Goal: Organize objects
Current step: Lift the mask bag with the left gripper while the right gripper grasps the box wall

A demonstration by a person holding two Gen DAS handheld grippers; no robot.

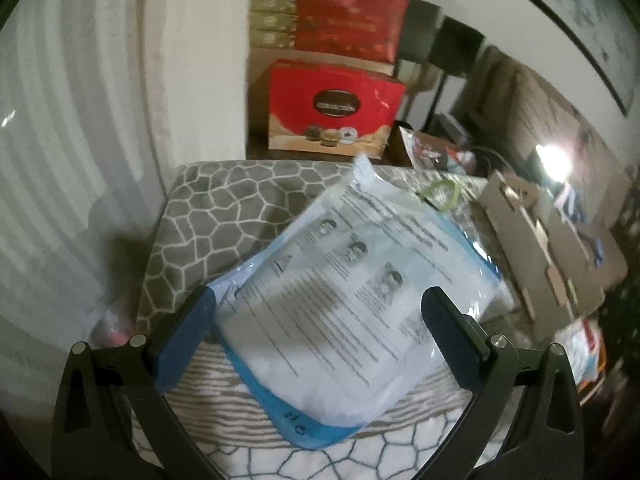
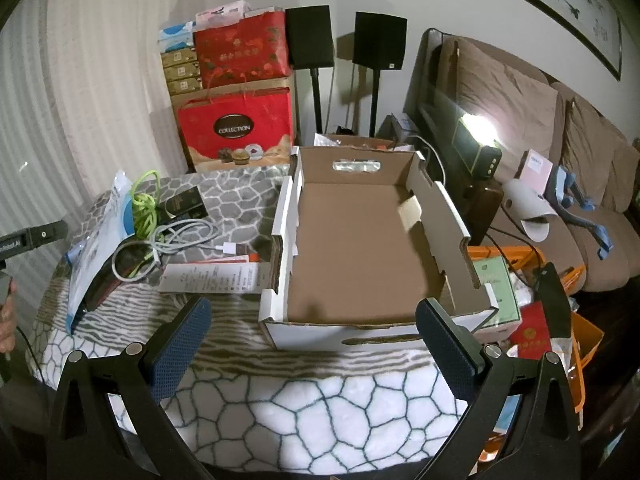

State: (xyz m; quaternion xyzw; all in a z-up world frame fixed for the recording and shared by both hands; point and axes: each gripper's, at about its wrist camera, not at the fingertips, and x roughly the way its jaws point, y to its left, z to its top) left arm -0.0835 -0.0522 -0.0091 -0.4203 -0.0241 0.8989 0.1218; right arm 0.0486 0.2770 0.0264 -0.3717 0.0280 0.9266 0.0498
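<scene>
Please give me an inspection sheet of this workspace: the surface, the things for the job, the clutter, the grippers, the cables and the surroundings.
Surface: blanket with a cell pattern covers the table.
Job's things: open cardboard box, nothing seen inside; plastic pouch with a printed sheet, propped at the table's left; dark box; paper slip.
Clutter: orange bin with packets, right of the table.
Grippers: left gripper open, fingers either side of the pouch, contact unclear; right gripper open, empty, before the cardboard box.
Cables: green cable and white cable coiled loose beside the pouch.
Surroundings: red gift boxes stacked behind; two speakers on stands; sofa; bright lamp.
</scene>
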